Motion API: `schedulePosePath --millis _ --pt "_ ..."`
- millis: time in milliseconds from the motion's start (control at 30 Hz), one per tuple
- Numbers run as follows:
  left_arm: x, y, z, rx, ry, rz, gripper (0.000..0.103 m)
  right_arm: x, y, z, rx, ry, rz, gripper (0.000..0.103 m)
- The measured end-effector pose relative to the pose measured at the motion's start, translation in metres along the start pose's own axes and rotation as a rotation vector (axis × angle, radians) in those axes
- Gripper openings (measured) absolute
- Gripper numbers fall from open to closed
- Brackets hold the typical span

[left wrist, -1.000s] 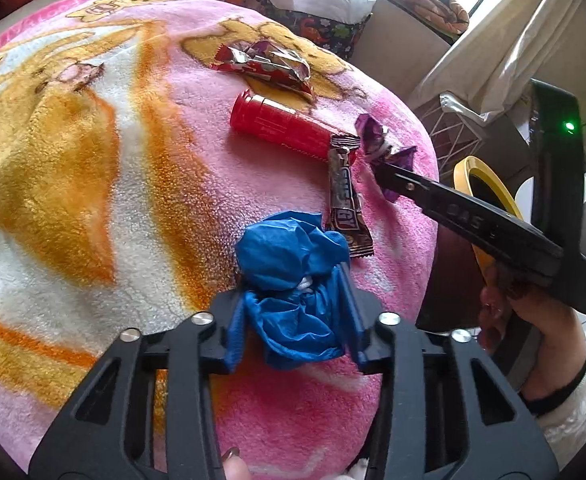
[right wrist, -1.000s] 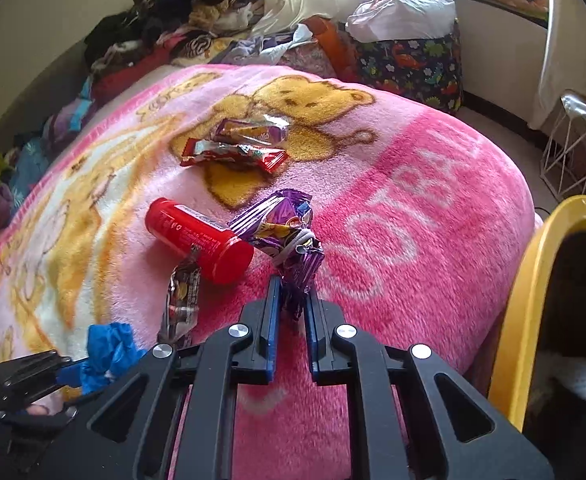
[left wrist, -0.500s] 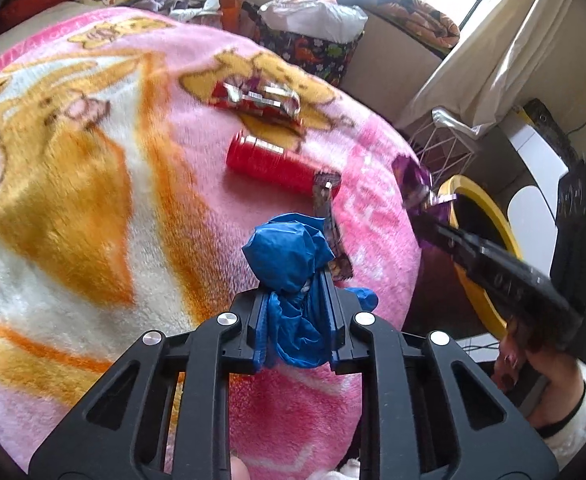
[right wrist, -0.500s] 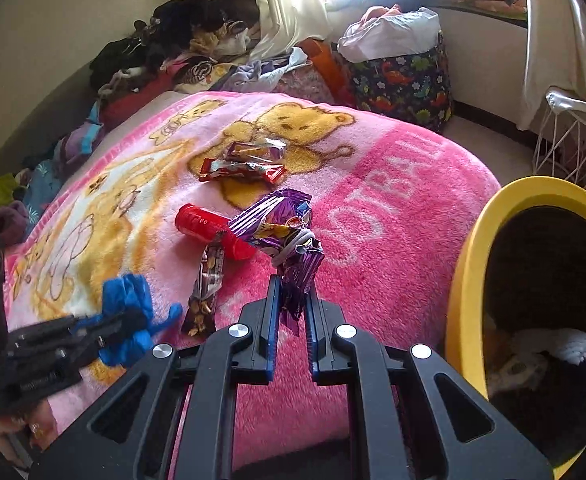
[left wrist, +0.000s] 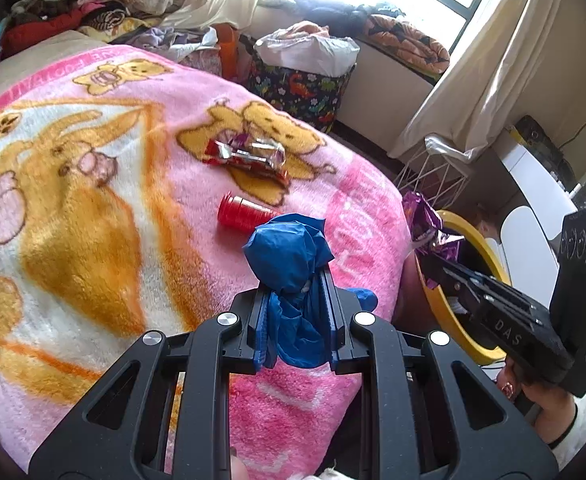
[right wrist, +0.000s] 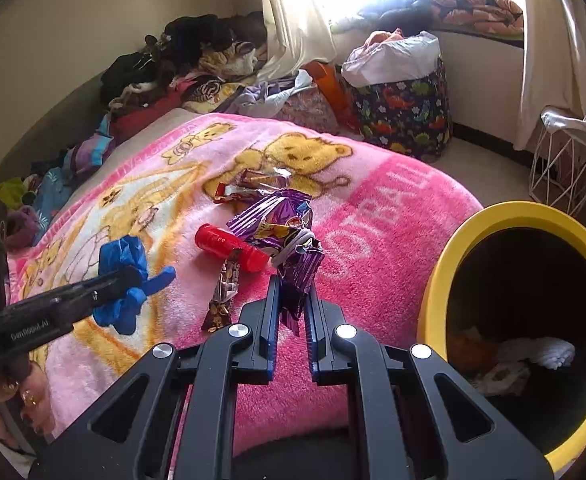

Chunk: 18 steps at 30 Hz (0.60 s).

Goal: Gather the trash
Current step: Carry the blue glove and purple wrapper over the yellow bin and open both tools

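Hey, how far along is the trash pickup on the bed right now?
Partway. Done: some scraps already lie in the yellow bin. In hand: the left tongs grip a blue glove, the right tongs a purple wrapper; neither is dropped in yet. Left on the pink blanket: a red tube, a brown bar wrapper and red and silver wrappers.
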<state>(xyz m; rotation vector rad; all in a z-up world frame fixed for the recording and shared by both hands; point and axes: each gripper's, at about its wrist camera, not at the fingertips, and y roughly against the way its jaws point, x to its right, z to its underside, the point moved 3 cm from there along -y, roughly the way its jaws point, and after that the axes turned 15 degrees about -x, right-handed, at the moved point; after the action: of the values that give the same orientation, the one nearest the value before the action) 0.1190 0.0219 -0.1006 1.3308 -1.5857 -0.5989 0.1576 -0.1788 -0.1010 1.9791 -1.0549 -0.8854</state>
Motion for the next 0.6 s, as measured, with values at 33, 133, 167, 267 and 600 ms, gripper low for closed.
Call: schedulePosePath --millis 33,133,167,267,600 --pt "0.001 0.001 0.000 0.003 -0.001 0.000 0.016 0.001 0.002 0.001 0.003 0.000 0.000 0.011" --pt "0.006 0.006 0.000 0.013 -0.007 0.003 0.016 0.003 0.008 0.002 0.013 0.000 0.001 0.011" --pt "0.008 0.006 0.000 0.016 -0.009 0.004 0.016 0.003 0.011 0.003 0.018 -0.001 0.001 0.011" --pt "0.015 0.009 0.000 0.021 -0.021 0.007 0.016 0.005 0.018 0.005 0.031 -0.004 0.000 0.011" --pt "0.040 0.010 0.000 0.028 -0.064 0.026 0.016 0.016 0.036 0.011 0.063 -0.029 0.004 0.011"
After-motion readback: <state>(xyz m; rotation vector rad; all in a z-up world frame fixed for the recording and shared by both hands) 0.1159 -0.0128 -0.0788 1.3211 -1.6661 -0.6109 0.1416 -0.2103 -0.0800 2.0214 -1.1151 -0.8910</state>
